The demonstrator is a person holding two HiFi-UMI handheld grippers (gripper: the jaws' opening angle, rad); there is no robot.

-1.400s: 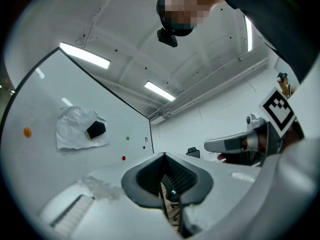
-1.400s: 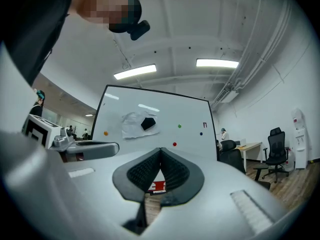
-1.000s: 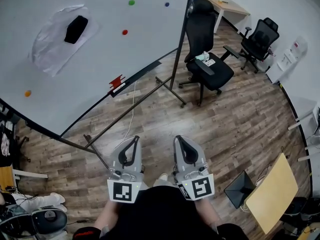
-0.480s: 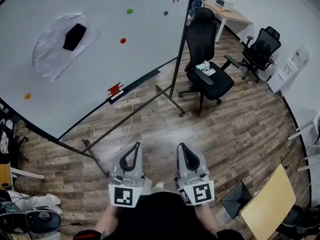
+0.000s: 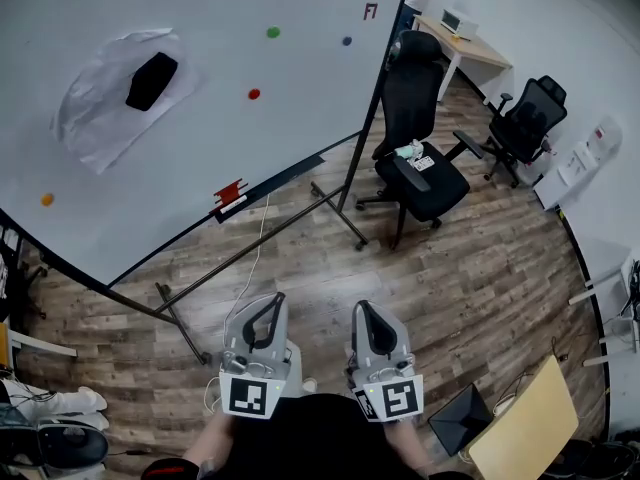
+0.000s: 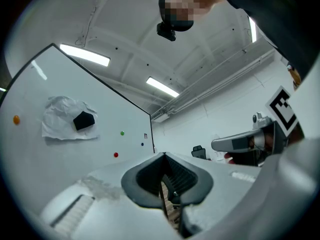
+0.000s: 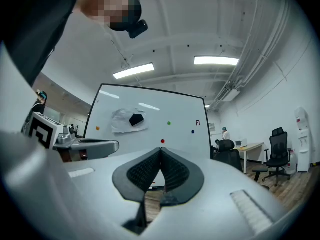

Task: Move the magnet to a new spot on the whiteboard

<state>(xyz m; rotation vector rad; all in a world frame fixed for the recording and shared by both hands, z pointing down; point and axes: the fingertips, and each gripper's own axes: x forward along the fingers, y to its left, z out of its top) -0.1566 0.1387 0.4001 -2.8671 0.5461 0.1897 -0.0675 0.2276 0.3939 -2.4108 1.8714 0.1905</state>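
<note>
The red magnet point(image 5: 254, 94) sits on the whiteboard point(image 5: 200, 178) well ahead of my left gripper point(image 5: 275, 299) and right gripper point(image 5: 362, 307), both jaws closed on nothing.

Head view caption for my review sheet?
Left gripper and right gripper, both shut and empty, short of the whiteboard; red magnet untouched.

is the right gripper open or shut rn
Shut. The right gripper shows its jaws meeting at the tips in its own view, with nothing between them.
</note>
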